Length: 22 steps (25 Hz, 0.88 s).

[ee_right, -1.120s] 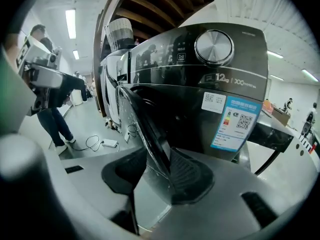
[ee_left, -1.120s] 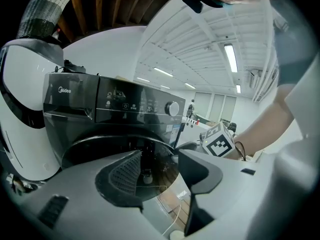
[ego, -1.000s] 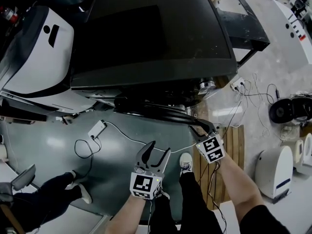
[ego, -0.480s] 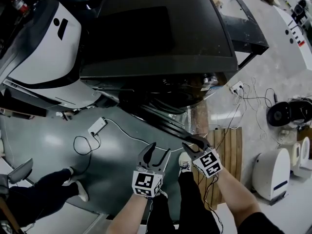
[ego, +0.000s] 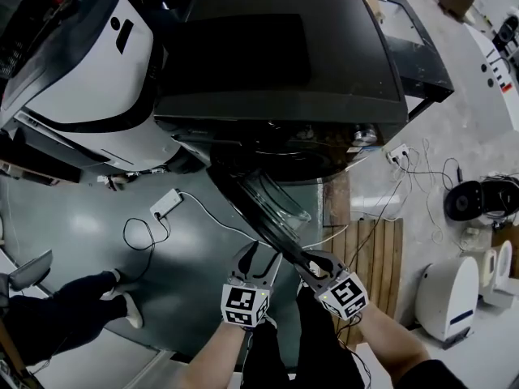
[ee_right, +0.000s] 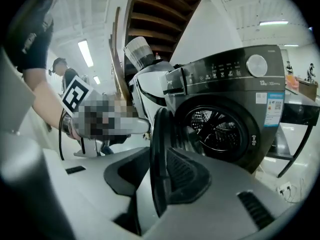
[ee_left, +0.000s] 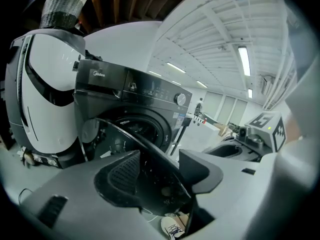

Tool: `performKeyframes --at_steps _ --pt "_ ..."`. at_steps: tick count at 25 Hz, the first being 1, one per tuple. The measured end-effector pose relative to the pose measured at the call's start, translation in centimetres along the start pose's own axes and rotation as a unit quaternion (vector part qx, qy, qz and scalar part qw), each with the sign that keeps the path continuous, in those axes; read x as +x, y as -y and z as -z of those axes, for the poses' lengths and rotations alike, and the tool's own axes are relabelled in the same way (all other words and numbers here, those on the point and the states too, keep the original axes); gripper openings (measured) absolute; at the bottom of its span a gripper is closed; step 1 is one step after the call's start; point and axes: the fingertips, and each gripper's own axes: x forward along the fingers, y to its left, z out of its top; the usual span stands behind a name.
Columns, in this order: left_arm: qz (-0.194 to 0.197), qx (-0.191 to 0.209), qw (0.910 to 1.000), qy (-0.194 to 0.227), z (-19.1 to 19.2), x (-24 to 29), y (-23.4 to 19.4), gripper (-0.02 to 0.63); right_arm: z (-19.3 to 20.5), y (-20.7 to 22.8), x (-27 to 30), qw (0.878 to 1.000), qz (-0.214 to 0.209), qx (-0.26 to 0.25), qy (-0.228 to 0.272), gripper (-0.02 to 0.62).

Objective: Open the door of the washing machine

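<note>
The dark front-loading washing machine (ego: 284, 55) stands ahead with its round door (ego: 259, 201) swung well out from the drum opening. My right gripper (ego: 315, 263) is at the door's free edge. In the right gripper view the door's rim (ee_right: 159, 149) lies between the jaws of the right gripper (ee_right: 157, 179), against the right pad, and the jaws are closing on it. The open drum (ee_right: 220, 129) shows behind. My left gripper (ego: 258, 258) hovers open and empty just left of the door's edge. Beyond the left gripper (ee_left: 160, 171) the door glass (ee_left: 130, 144) fills the view.
A white, rounded machine (ego: 89, 71) stands left of the washer. A power strip (ego: 165, 204) and cables lie on the grey floor. A wooden pallet (ego: 377, 258) and a white appliance (ego: 442, 298) are at right. Another person's legs (ego: 57, 314) are at lower left.
My right gripper has drawn back toward me with the door's rim, and the door has swung out much wider. The left gripper has shifted only a little.
</note>
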Motion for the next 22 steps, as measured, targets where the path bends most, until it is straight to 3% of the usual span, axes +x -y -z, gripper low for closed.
performKeyframes --at_steps 7,22 --pt "-0.042 -0.012 0.9991 -0.002 1.3 -2.8 -3.0 0.247 -3.2 0.2 -0.1 0.995 0.031 0.073 0.054 0.101" --pt "-0.106 -0.042 0.9934 -0.003 2.1 -9.0 -9.6 0.247 -6.5 0.9 1.1 0.988 0.094 0.093 0.084 0.097"
